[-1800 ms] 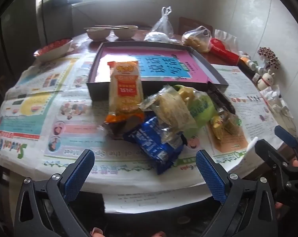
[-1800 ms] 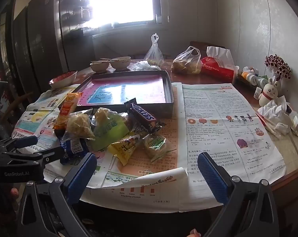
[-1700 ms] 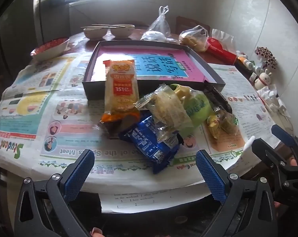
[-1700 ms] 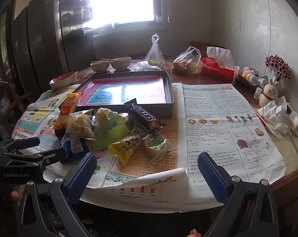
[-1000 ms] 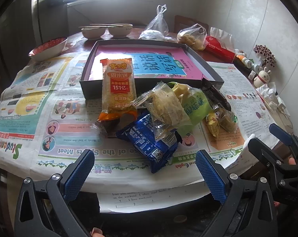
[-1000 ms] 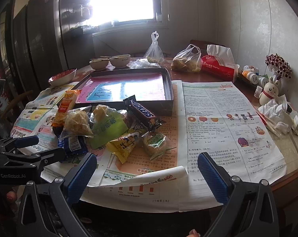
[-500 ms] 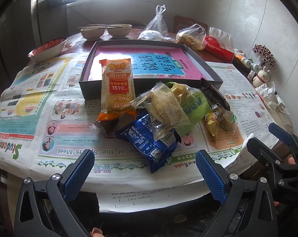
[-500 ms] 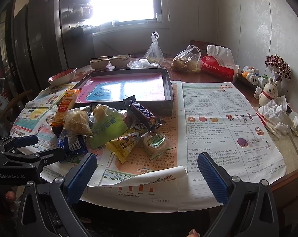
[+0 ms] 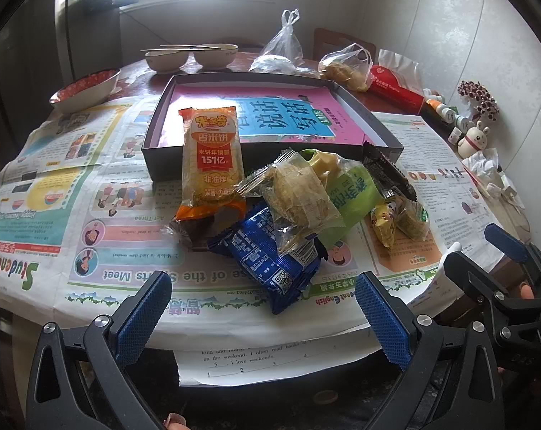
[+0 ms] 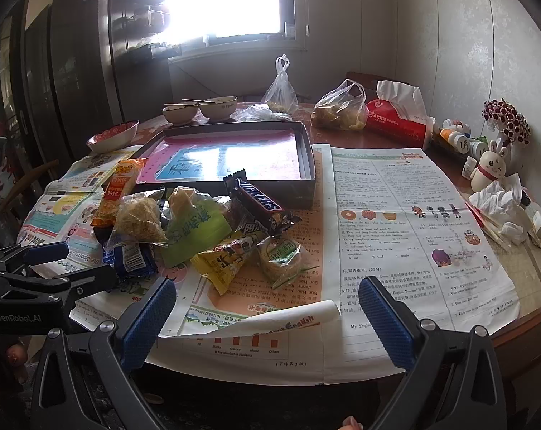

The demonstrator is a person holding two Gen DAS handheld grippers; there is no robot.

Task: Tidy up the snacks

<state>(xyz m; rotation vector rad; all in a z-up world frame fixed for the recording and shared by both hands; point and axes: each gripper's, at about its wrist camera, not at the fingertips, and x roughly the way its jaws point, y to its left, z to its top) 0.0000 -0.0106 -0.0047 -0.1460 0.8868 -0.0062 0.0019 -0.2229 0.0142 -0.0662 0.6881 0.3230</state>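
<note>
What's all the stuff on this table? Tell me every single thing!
Orange rice-cracker pack: 1, leaning on the box's front wall.
Blue snack pack: 1, front of the pile.
Clear-wrapped snack: 1, on top of the pile.
Green pack: 1, middle of the pile.
Snickers bar: 1, dark, against the box.
Yellow pack: 1, right of the pile.
Small green-label snack: 1, beside the yellow pack.
Dark box: 1, pink and blue lining, behind the pile.
Newspapers: several, covering the table.
Bowls: 3, far left.
Plastic bags: 2, far side.
Red tissue pack: 1.
Bunny figurine: 1, right edge.
Left gripper: open.
Right gripper: open.
</note>
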